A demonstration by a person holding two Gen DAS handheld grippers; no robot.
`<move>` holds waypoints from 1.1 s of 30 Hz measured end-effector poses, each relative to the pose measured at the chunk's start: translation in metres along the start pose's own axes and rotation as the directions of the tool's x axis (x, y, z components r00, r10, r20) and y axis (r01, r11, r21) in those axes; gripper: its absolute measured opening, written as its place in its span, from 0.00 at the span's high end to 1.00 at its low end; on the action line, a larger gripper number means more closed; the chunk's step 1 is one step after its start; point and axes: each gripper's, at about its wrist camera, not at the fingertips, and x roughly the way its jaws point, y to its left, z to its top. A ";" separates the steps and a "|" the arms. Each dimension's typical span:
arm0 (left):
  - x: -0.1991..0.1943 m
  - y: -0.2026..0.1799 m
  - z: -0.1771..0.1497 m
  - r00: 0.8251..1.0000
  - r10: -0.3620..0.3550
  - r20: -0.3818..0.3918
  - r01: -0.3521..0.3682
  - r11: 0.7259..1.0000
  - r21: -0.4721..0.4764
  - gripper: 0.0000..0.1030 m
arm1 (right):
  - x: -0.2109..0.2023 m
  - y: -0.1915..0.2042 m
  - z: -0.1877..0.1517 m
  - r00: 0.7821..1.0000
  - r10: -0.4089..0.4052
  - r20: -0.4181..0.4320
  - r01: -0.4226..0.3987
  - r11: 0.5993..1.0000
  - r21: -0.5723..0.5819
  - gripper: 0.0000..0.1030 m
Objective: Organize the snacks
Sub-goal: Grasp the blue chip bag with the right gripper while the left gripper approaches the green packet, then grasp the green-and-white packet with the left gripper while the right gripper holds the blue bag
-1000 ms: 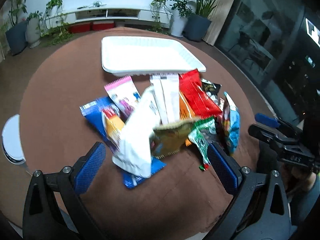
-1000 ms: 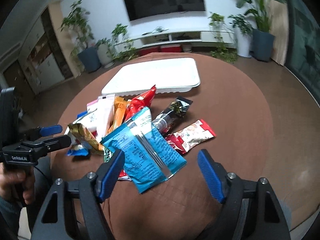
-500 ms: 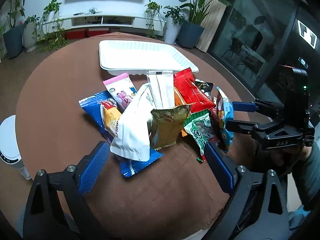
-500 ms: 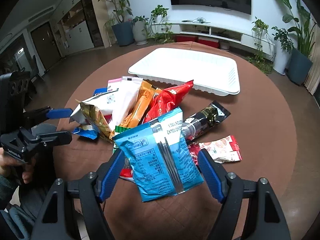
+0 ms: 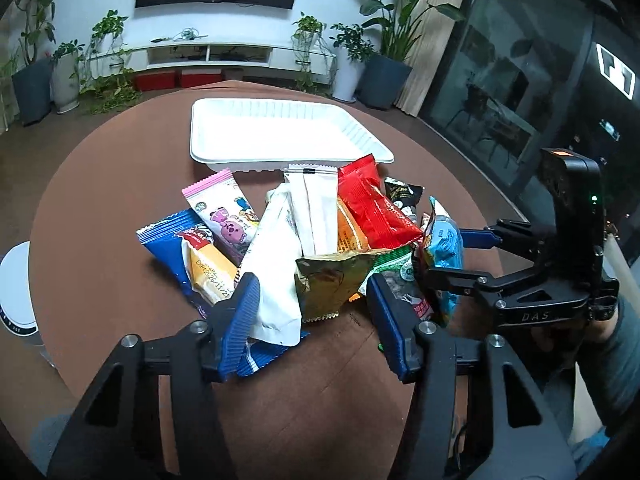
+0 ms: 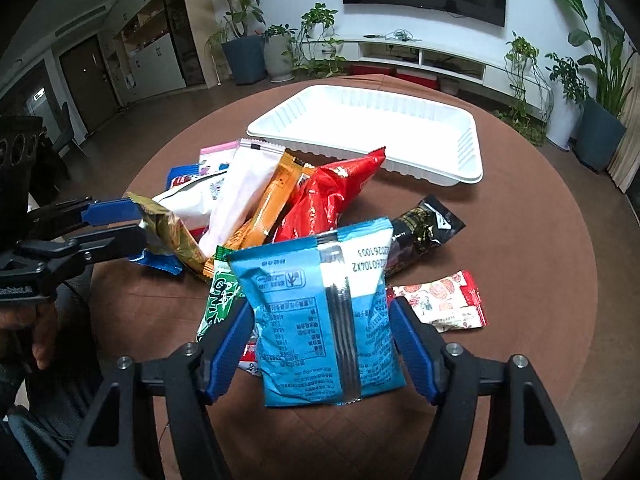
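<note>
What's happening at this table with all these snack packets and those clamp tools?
A person is sorting a pile of snack packets on a round brown table, using a handheld gripper in each hand. The right gripper is closing on a light blue foil packet. The left gripper is closing around a white pouch and a gold crinkled packet. The white plastic tray behind holds nothing yet.

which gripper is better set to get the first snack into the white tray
Right, probably. The right gripper has its jaws closing around the light blue packet; the left gripper is closing too, over a gold packet.
</note>
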 end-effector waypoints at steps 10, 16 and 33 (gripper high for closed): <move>-0.003 -0.025 -0.004 0.994 0.106 0.041 -0.107 0.994 0.038 0.47 | 0.000 -0.002 -0.004 1.000 0.003 -0.004 -0.002 1.000 0.024 0.50; 0.006 -0.033 -0.003 0.996 0.083 0.024 -0.084 0.995 0.053 0.47 | -0.009 -0.005 -0.008 1.000 0.022 0.022 -0.023 0.997 0.070 0.55; 0.046 -0.100 -0.006 0.993 0.031 -0.113 -0.012 0.986 0.165 0.47 | -0.043 -0.025 -0.021 0.996 0.027 0.091 -0.045 0.979 0.196 0.57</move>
